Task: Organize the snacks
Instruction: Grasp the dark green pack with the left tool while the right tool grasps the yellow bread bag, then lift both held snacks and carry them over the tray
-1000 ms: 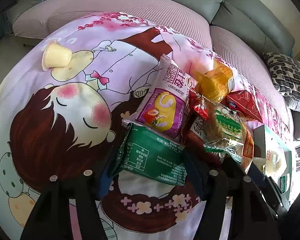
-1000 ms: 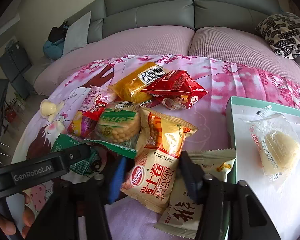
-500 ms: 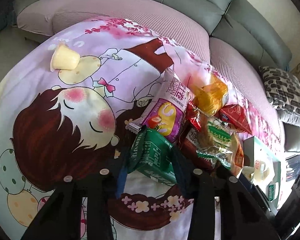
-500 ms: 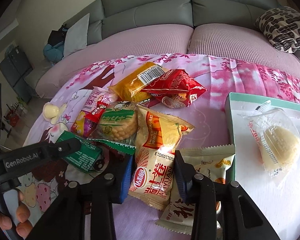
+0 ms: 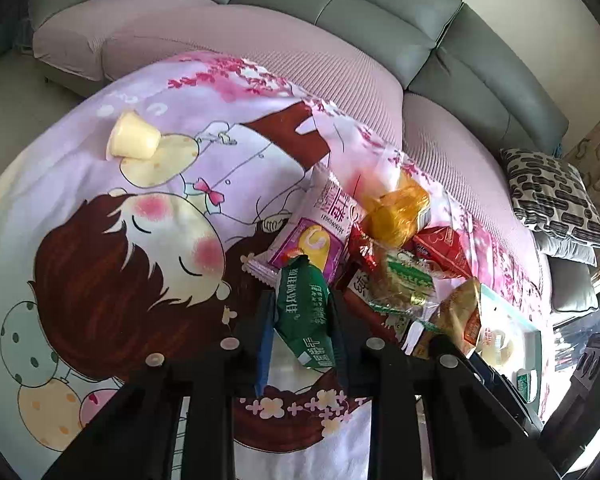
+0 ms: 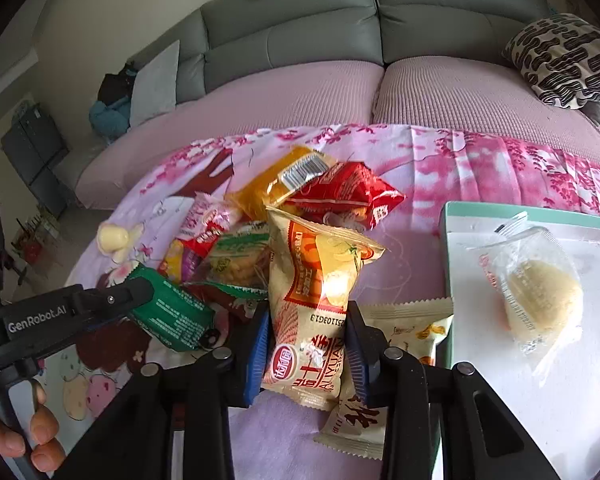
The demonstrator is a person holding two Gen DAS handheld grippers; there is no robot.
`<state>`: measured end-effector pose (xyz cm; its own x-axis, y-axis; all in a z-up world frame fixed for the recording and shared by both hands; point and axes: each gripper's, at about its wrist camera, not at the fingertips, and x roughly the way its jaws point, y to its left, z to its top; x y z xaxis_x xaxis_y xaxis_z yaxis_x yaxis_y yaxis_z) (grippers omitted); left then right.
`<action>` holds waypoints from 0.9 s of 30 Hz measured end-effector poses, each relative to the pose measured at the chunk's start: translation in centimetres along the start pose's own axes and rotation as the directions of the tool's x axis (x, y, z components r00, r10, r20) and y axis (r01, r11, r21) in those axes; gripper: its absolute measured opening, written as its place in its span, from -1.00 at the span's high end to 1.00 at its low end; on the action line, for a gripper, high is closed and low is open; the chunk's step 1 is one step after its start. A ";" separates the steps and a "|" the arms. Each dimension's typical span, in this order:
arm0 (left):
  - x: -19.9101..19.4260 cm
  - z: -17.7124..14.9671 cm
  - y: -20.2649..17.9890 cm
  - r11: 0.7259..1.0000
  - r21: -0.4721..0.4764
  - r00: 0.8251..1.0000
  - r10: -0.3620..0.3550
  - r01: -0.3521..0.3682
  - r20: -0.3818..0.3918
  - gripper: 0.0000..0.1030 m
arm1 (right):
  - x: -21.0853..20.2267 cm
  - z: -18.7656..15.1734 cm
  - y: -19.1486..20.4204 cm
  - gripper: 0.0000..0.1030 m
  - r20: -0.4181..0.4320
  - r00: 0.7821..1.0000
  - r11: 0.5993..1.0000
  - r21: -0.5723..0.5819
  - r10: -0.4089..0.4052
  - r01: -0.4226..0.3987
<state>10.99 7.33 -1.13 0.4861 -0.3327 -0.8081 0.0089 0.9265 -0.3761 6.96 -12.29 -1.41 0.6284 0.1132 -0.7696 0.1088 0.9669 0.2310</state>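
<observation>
Black two-finger left gripper (image 5: 302, 320) with blue pads and silver screws, matching right gripper (image 6: 306, 344), white "GenRobot.AI" lettering on one arm, bare fingers (image 6: 40, 428) on the handle

Both fisheye views look steeply down along their own fingers, close over the snack pile (image 5: 384, 252) on a cartoon-print cloth (image 5: 148, 208), facing the grey sofa (image 6: 340, 32). They share the pile, the green packet (image 5: 304, 312) and the white tray (image 6: 580, 400).

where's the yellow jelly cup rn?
The yellow jelly cup lies on its side, alone, on the cartoon-print cloth, upper left in the left wrist view. In the right wrist view it sits far left, well clear of the snack pile.
</observation>
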 end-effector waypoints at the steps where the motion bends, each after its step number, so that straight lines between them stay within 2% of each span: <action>1: -0.2 0.0 0.0 1.000 0.000 1.000 -0.001 0.001 0.006 0.50 | -0.2 0.1 -0.1 0.28 0.004 1.000 1.000 0.005 0.003 -0.003; 17: -4.7 0.8 -0.3 1.000 0.000 0.992 -0.025 0.025 0.127 0.53 | -4.9 0.6 0.1 0.28 0.098 0.995 1.000 -0.010 0.004 -0.003; 27: -6.9 0.6 -2.6 0.997 0.055 0.982 -0.064 0.055 0.178 0.53 | -6.7 0.3 -0.9 0.28 0.101 0.995 1.000 0.022 -0.011 0.009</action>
<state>8.15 7.35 5.73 0.6327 -0.3544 -0.6885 0.0834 0.9151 -0.3944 2.83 -13.96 3.72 0.7020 0.0785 -0.7078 0.1311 0.9627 0.2367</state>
